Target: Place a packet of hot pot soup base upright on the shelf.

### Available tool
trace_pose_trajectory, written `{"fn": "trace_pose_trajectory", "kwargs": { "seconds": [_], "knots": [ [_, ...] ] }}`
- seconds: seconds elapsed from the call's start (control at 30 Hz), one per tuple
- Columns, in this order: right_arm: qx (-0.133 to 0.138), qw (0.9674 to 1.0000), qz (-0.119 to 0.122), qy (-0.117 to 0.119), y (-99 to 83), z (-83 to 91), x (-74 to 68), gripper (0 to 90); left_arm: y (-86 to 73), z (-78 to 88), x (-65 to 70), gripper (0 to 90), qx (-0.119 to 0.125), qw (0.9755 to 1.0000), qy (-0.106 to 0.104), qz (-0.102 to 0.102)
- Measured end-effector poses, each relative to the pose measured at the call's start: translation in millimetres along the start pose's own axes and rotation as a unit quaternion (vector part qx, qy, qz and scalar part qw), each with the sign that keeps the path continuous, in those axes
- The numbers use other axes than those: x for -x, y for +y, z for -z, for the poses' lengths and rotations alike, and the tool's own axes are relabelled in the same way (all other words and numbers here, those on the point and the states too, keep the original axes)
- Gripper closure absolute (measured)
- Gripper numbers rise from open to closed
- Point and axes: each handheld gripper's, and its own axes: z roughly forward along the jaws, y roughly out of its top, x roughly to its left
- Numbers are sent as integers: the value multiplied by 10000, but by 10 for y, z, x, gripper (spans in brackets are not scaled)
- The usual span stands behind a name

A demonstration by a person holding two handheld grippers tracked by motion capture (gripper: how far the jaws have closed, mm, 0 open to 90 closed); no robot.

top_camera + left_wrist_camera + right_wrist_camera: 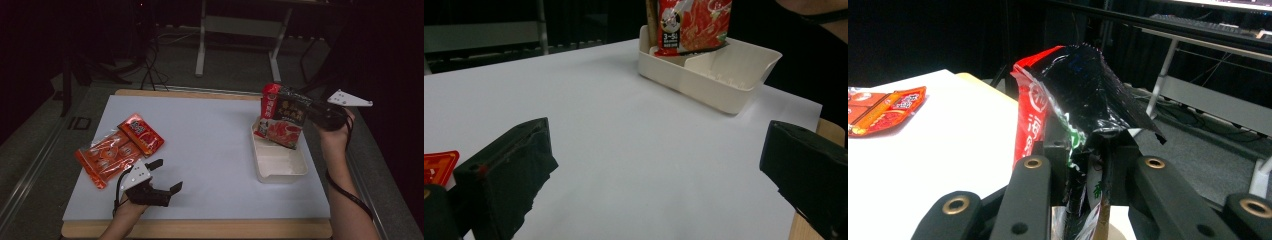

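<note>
Table [210, 145]: 3 packets [282, 117], 1 tray [280, 165].

On the red and black packet [694, 25] we read "3-5" in white on a small dark patch near its lower left corner, in the left gripper view; a round emblem sits just above it, too small for us to make out. In the right gripper view the same packet's [1068, 110] red side panel carries large white Chinese characters, and we can tell 1 of them as "海". From the high view its front [282, 120] shows more characters, too blurred to read. The small red sachet [141, 133] and the orange packet [106, 157] bear printing we cannot read. Floor marking [80, 123] beside the table: "ID".
</note>
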Motion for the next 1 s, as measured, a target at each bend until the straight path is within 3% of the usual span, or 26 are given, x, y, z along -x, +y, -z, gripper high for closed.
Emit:
{"fn": "trace_pose_trajectory", "kwargs": {
  "seconds": [0.17,0.3,0.63,1.0],
  "knots": [
    [141,9999,53,40,-61,-41,-4,765,-11,0,-7,13,13,10000,-10,31],
    [223,9994,58,254,-74,-63,14,757,-10,-1,-7,13,25,10000,-21,33],
    [231,9969,120,742,-69,-84,21,750,-10,-20,12,13,-21,10000,-61,-50],
    [117,9953,153,953,-53,-65,2,750,-8,-34,10,13,-11,9999,-102,-14]
  ]
}}
